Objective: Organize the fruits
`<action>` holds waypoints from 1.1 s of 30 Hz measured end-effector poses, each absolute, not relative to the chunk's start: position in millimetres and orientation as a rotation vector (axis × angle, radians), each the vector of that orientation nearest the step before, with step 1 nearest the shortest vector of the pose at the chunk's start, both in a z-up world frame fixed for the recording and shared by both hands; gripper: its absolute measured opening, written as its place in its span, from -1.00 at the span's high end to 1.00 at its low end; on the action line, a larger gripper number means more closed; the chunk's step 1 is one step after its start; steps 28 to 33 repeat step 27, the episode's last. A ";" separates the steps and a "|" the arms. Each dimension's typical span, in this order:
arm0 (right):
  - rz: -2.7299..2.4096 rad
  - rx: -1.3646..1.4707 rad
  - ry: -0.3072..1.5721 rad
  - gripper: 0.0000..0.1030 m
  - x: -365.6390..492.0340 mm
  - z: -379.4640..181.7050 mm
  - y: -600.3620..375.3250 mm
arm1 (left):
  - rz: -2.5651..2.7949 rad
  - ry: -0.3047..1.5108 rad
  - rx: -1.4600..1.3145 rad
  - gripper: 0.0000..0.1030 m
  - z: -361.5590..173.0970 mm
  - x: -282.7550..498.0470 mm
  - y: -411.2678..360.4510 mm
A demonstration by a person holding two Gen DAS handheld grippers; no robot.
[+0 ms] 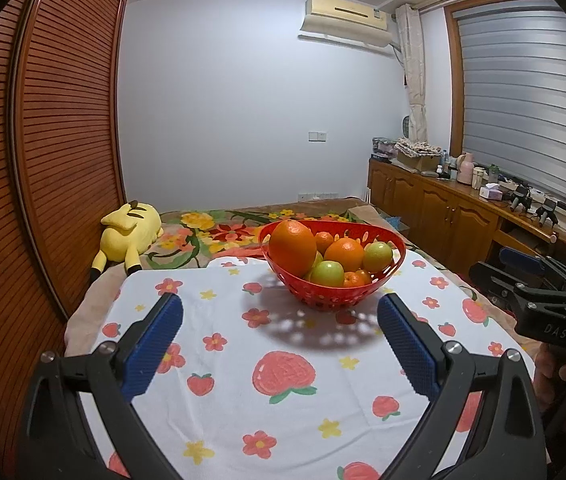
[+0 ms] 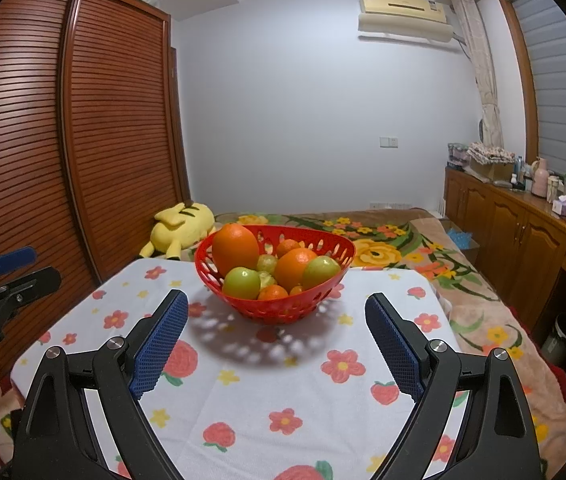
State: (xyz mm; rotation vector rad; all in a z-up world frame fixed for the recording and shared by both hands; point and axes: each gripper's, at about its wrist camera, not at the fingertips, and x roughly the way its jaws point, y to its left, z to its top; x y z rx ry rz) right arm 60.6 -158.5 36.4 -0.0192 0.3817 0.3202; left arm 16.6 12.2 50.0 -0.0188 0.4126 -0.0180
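left tongs (image 1: 279, 334) gaping, right tongs (image 2: 276, 334) gaping, both seemingly empty

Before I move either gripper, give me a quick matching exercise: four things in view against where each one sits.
Things:
1. red basket
2. large orange
3. yellow plush toy
4. air conditioner

Places:
A. high on the far wall
B. lying on the bed beside the wooden wardrobe
C. standing on the fruit-print cloth
D. at the left side of the basket, rising above its rim

Pairs: 1-C, 2-D, 3-B, 4-A
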 end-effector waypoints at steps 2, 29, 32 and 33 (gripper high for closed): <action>0.321 -0.018 0.383 -0.79 60.9 36.3 -158.4 | -0.017 0.412 -0.019 -0.92 50.0 16.8 12.0; 0.321 -0.018 0.378 -0.79 58.8 36.4 -159.4 | -0.018 0.410 -0.018 -0.92 49.8 15.5 11.6; 0.321 -0.018 0.378 -0.79 58.8 36.4 -159.4 | -0.018 0.410 -0.018 -0.92 49.8 15.5 11.6; 0.321 -0.018 0.378 -0.79 58.8 36.4 -159.4 | -0.018 0.410 -0.018 -0.92 49.8 15.5 11.6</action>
